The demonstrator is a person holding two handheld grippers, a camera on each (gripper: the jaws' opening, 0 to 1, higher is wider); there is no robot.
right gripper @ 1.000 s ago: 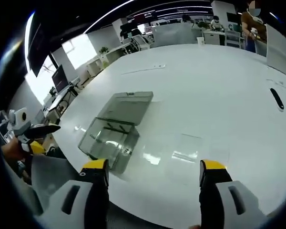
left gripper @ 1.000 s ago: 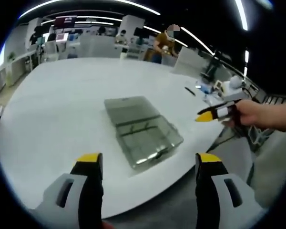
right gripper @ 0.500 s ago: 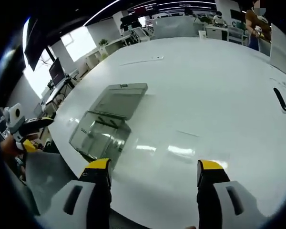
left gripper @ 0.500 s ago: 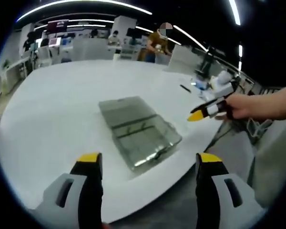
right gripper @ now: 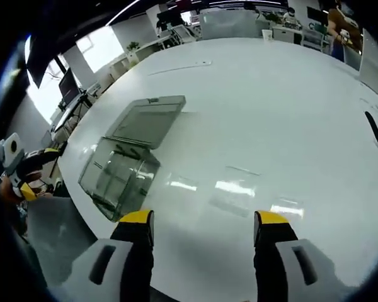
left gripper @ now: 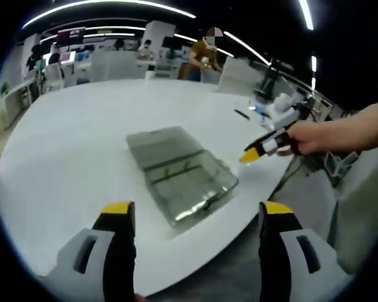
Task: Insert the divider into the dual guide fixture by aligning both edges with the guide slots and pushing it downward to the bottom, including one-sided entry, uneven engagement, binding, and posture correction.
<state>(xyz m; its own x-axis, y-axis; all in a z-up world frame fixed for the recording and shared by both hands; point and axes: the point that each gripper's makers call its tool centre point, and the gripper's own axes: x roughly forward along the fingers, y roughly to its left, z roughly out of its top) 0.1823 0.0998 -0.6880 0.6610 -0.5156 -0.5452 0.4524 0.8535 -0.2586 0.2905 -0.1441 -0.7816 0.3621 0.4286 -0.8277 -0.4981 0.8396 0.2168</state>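
Dual guide fixture (left gripper: 179,179), a clear open-lidded plastic box, lies on the white table (left gripper: 63,151) ahead of the left gripper (left gripper: 192,217), between its spread, empty jaws. The right gripper (left gripper: 249,155), held in a hand (left gripper: 302,137) reaching in from the right, hovers beside the box's far corner. In the right gripper view its jaws (right gripper: 205,220) stand wide apart over bare tabletop, with a thin clear divider (right gripper: 236,189) lying flat just ahead.

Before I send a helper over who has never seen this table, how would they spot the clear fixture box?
Start at the big white round table. Near its edge lies a clear plastic box, its lid open flat behind it. It is see-through, unlike the small dark item across the table.
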